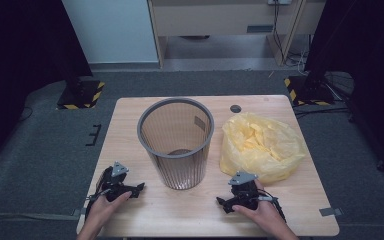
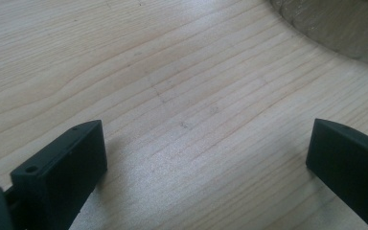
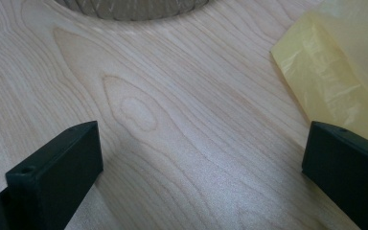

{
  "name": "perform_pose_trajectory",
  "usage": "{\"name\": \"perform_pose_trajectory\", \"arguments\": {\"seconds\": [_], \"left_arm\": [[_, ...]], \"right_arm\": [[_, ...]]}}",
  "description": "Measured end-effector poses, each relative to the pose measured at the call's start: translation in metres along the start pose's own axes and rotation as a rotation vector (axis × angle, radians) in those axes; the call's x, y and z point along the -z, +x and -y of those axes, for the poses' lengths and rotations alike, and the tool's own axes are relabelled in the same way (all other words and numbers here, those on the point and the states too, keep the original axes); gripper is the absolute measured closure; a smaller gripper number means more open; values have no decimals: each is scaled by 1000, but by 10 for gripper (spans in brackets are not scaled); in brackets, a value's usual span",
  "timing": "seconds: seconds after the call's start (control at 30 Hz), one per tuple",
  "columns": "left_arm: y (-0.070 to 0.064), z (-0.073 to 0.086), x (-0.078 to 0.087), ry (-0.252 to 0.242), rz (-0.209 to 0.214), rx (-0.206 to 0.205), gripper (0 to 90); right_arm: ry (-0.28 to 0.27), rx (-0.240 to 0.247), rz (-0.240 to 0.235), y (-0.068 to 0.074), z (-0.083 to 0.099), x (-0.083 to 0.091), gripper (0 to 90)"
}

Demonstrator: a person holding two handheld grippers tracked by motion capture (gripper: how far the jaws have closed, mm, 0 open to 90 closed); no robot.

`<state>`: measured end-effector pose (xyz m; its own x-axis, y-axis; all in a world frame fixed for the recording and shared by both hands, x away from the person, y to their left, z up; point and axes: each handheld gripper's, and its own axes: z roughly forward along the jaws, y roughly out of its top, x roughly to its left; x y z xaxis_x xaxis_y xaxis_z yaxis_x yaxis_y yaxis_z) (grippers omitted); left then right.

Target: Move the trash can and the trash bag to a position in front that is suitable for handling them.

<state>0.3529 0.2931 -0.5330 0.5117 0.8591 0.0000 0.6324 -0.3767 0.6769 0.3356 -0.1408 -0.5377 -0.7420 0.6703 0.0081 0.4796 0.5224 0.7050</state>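
A grey ribbed waste bin (image 1: 176, 142) stands upright in the middle of the wooden table (image 1: 130, 120). To its right lies a crumpled yellow plastic bag (image 1: 260, 146). My left gripper (image 1: 139, 188) rests on the table near the front left, held by a hand, jaws open over bare wood (image 2: 206, 143). The bin's base (image 2: 345, 28) shows at the top right of the left gripper view. My right gripper (image 1: 221, 202) rests at the front right, open, with nothing between its jaws (image 3: 203, 158). The bag's edge (image 3: 335, 72) lies just ahead of its right jaw.
A small dark round grommet (image 1: 235, 108) sits in the table's far side. Grey carpet surrounds the table, with black stands on yellow-striped bases (image 1: 80, 95) at both far corners. A strip of tape (image 1: 330, 211) is at the table's front right edge.
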Motion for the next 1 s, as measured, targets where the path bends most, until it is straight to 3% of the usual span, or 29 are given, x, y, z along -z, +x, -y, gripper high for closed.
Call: {"name": "perform_pose_trajectory", "arguments": {"seconds": [0.23, 0.57, 0.77, 1.0], "left_arm": [[-4, -5, 2, -6, 14, 12, 21], [-15, -17, 12, -92, 46, 14, 23], [-18, -24, 18, -171, 71, 55, 23], [-27, -33, 22, -239, 102, 67, 29]], "right_arm": [[0, -2, 1, 0, 0, 0, 3], [2, -11, 5, -2, 1, 1, 3], [0, -11, 7, -2, 1, 1, 3], [0, -11, 8, -2, 1, 1, 3]]}}
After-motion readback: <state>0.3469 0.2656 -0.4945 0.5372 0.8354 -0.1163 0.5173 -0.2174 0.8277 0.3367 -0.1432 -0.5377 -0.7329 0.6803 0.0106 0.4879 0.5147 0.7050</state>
